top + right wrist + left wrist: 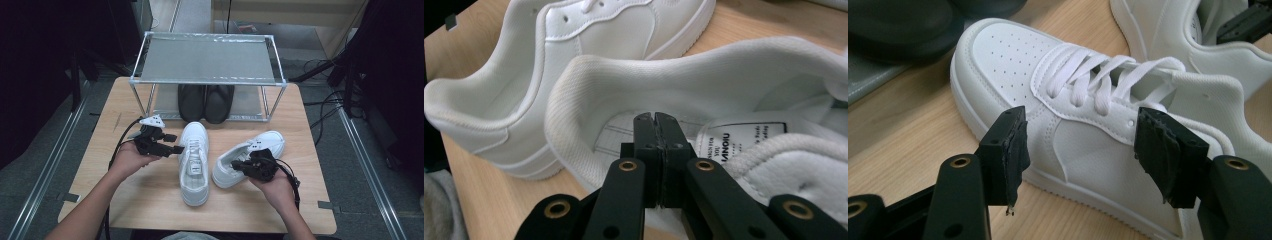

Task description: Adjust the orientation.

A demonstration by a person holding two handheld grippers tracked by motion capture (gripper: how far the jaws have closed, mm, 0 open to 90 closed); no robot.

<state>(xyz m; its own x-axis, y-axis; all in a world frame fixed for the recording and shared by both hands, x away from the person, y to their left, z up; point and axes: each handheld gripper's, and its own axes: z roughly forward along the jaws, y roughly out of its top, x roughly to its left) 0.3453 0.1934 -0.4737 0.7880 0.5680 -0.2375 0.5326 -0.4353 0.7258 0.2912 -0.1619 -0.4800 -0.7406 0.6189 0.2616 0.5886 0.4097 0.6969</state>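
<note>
On the wooden table (150,200), the left gripper (175,143) sits at the left, its jaws spread wide on either side of the near sneaker (194,162) without touching it. That white sneaker lies in the middle, toe toward the shoe rack (207,57), where a pair of black shoes (205,102) rests on the lower shelf. To its right, the second white sneaker (247,157) lies angled. The right gripper (239,164) has its jaws pressed together with nothing between them, tips poking into that sneaker's opening.
</note>
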